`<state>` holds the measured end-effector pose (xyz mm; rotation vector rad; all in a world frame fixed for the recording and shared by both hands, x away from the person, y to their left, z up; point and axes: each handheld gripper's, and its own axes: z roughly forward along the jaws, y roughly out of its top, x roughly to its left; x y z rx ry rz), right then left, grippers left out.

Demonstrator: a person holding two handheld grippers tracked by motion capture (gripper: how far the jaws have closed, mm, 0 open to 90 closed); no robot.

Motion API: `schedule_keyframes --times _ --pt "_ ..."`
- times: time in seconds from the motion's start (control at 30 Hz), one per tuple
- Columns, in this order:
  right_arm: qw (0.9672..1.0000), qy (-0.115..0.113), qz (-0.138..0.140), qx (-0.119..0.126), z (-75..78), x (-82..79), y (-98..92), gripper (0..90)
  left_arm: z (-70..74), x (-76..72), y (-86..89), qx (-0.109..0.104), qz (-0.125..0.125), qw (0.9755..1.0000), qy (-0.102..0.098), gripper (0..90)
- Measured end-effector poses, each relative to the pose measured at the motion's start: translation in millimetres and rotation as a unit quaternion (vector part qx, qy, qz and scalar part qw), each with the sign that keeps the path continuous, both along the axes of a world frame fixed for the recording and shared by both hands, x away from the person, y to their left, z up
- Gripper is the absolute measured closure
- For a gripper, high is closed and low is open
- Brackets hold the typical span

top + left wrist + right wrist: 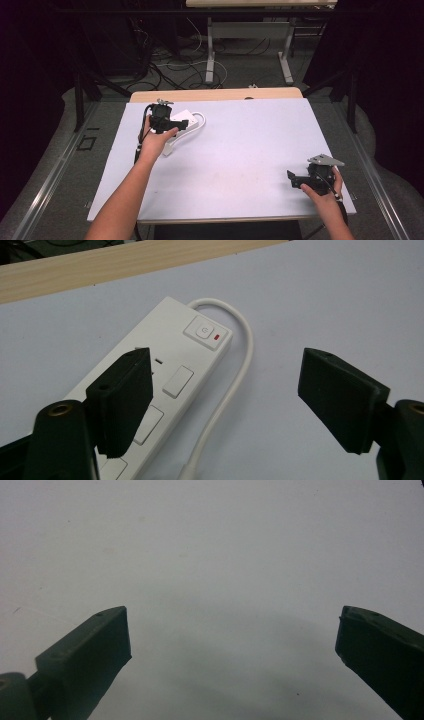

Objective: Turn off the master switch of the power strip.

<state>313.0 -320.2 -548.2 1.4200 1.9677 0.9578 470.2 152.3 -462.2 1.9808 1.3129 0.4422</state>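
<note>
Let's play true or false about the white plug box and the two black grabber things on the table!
1. The left gripper is open above the white power strip. True.
2. The right gripper is squeezing the power strip. False: its jaws are spread wide over a bare part of the table, far from the strip.
3. The power strip's switch has a small red mark beside it. True.
4. The strip's cable is black. False: it is white, curving away from the switch end.
5. The power strip lies on the person's left side of the table. True.

White power strip point(165, 375), red light point(216, 337), black fingers point(125, 400)
</note>
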Motion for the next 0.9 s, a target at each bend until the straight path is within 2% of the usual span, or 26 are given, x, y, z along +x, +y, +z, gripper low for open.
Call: schedule_keyframes --times 0.1,0.23,0.53,0.6,0.73,0.9 --pt "1.0000 0.002 -0.001 0.000 -0.1 -0.2 1.1 0.8 0.5 4.5 -0.5 -0.001 0.001 1.0000 -0.003 24.0" --pt "1.0000 0.002 -0.002 -0.001 0.1 -0.3 0.7 0.8 -0.1 9.8 -2.3 -0.002 0.003 1.0000 0.002 26.3" --pt "1.0000 0.002 -0.001 -0.002 -0.4 0.2 -0.4 0.8 0.6 21.8 -6.2 0.000 0.004 1.0000 0.006 35.7" --pt "1.0000 0.002 -0.001 -0.002 -0.6 0.2 -0.3 0.8 0.7 23.8 -7.8 -0.002 0.006 0.9999 0.008 38.1" --pt "1.0000 0.002 -0.001 -0.004 0.0 -0.2 -0.1 0.8 1.1 28.1 -12.4 0.007 0.004 0.9999 0.006 41.4" --pt "1.0000 0.002 -0.001 -0.002 -0.4 0.1 -0.3 0.8 2.6 32.2 -18.0 0.003 0.005 0.9999 0.008 45.1"
